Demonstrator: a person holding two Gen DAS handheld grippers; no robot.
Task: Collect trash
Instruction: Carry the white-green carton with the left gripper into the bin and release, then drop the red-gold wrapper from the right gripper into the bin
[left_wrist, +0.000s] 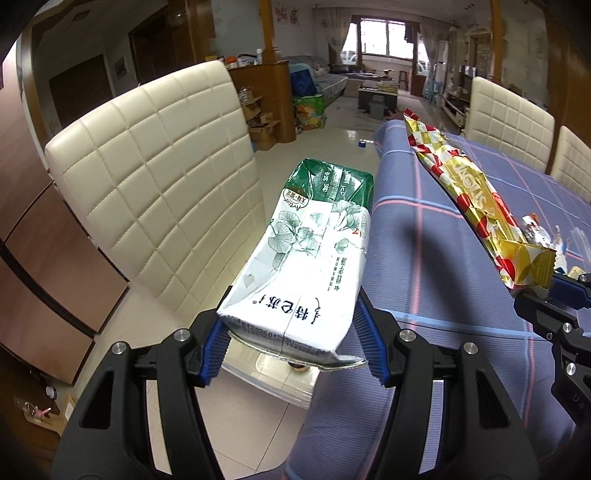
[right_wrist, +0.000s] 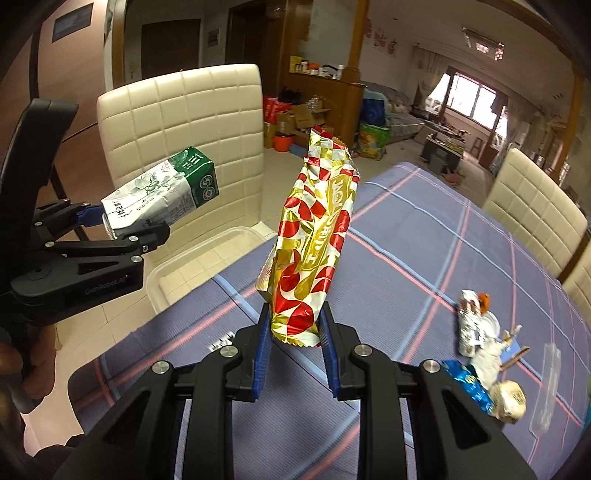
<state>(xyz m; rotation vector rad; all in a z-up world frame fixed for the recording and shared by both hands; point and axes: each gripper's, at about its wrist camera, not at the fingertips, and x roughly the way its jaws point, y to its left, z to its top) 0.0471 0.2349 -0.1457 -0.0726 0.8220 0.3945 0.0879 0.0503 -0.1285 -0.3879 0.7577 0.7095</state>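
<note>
My left gripper (left_wrist: 291, 350) is shut on a white and green carton (left_wrist: 310, 258) and holds it in the air off the table's left edge, above a clear plastic bin (left_wrist: 269, 380). The carton (right_wrist: 162, 199) and the bin (right_wrist: 192, 258) also show in the right wrist view. My right gripper (right_wrist: 293, 350) is shut on a gold and red snack wrapper (right_wrist: 314, 243), held upright above the blue plaid tablecloth (right_wrist: 424, 240). The wrapper (left_wrist: 465, 199) shows at the right of the left wrist view.
Several scraps of trash (right_wrist: 484, 350) lie on the table at the right, with a blue packet (right_wrist: 467, 384) and a clear plastic strip (right_wrist: 543, 391). Cream padded chairs stand at the left (left_wrist: 147, 184) and far right (right_wrist: 535, 214) of the table.
</note>
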